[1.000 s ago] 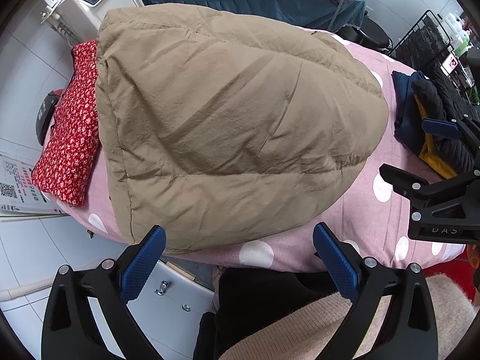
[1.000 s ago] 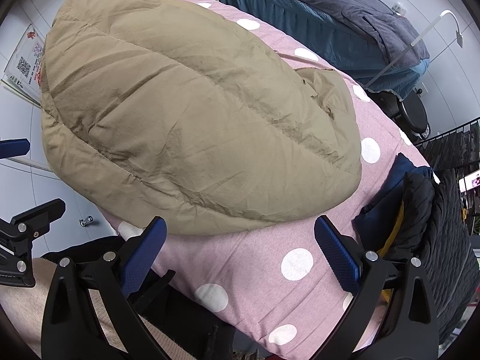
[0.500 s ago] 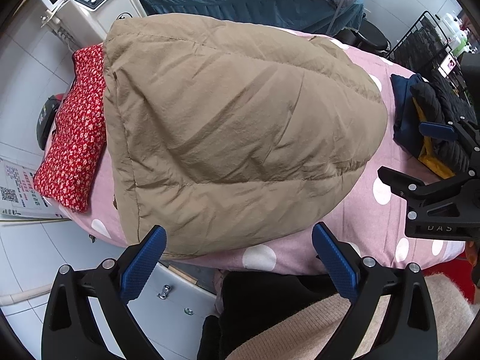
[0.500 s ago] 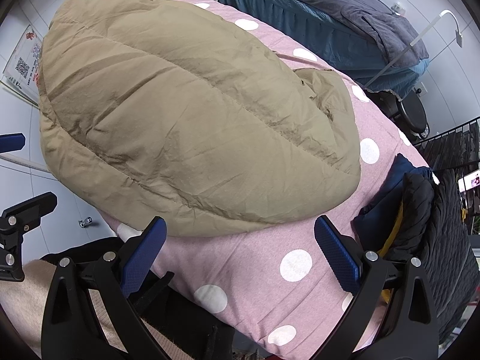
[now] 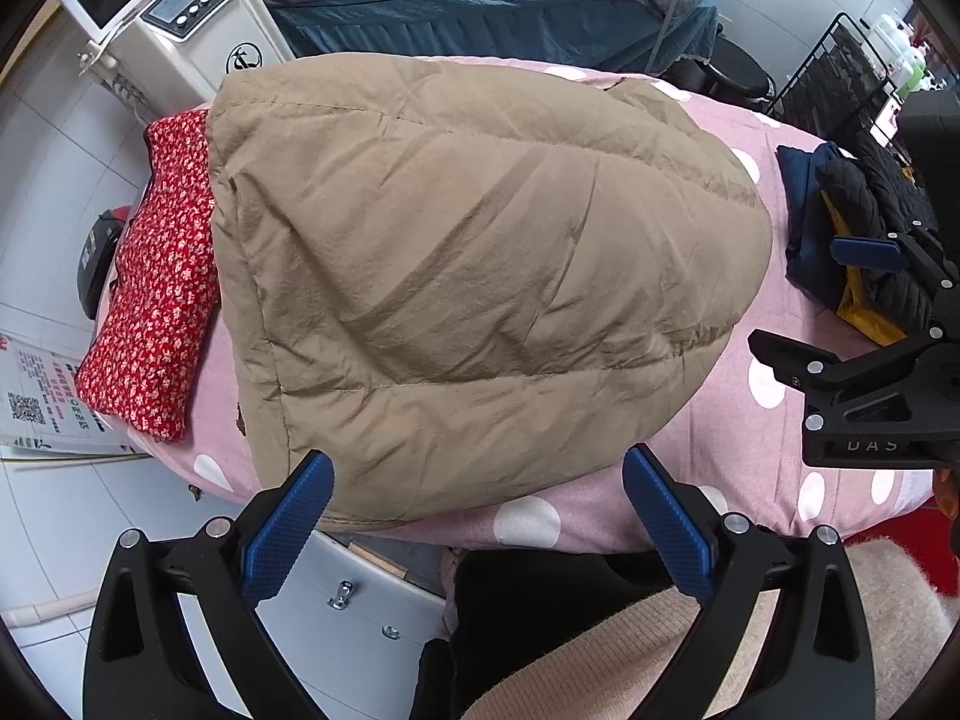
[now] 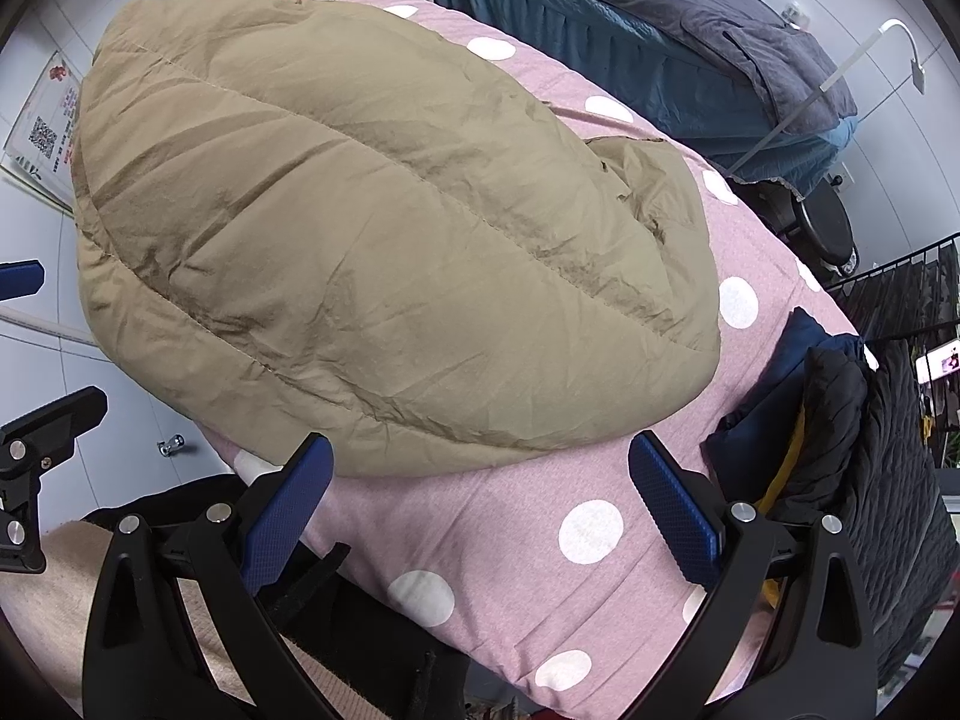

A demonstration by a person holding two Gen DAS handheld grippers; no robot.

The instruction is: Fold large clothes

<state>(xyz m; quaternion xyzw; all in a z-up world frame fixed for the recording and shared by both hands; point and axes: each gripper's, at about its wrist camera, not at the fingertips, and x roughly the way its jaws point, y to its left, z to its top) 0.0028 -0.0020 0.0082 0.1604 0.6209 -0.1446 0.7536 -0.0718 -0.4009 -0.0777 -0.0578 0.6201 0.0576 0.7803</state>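
The left gripper point(image 5: 477, 501) has its jaws wide open and they hold nothing. Its left blue pad sits in front of the near hem of the tan padded coat point(image 5: 480, 276), and I cannot tell if it touches the cloth; the right pad is over the pink dotted cover point(image 5: 756, 372) and is apart from the coat.

The right gripper point(image 6: 480, 492) also has its jaws spread wide and empty. Its left pad is just at the near edge of the coat, the right pad is above the pink cover, beside the pile of dark clothes point(image 6: 840, 420).

The coat lies on the tabletop, on top of the pink cover with white dots, and it takes most of the surface. It is folded into a thick, rounded bundle with quilted seams that run across it, and the fabric is full of small wrinkles. At the far right side a loose part of the coat point(image 6: 642, 174) is bunched up. On the left of the coat a red flowered cloth point(image 5: 150, 294) lies partly under its edge. On the right, well apart from the coat, the pile of dark clothes has navy, black and yellow pieces.
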